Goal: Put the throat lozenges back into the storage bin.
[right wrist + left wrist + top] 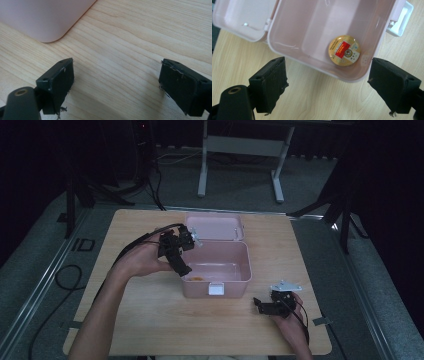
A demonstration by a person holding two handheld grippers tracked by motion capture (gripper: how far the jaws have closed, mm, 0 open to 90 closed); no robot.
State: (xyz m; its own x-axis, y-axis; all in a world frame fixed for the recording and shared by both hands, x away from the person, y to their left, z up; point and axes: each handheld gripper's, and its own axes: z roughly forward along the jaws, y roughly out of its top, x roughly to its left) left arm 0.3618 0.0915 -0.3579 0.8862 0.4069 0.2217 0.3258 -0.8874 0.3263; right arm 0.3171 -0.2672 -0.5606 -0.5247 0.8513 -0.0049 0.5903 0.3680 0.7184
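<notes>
Pink box [216, 270] sat mid-table [150, 330], lid [215, 226] swung open toward the far side, white latch [216, 289] on the near wall. One round gold tin [344, 50] with a red label lay flat on the box floor, in the corner nearest the latch; in the high view it showed as a small orange patch [196, 278] at the near-left of the interior. Left gripper [181, 254] hung at the box's left rim, tilted down toward the inside; jaws stood wide apart, nothing between them. In the left gripper view the tin lay ahead of the jaws and off toward the right-hand jaw, past the box wall, so the rim stood between jaws and tin. The tin is a disc, no long axis; any approach angle across its diameter should serve, but its flat lie against the floor leaves little edge to catch. Right gripper [270, 306] rested low over the table at the box's near-right corner, jaws also wide apart and empty; its own view showed bare wood and the box's rounded outer corner [47, 37]. Judgement: left gripper was clearly nearer the tin, and the coming move looks to turn on clearing the left wall and dropping inward and rightward onto the tin.
</notes>
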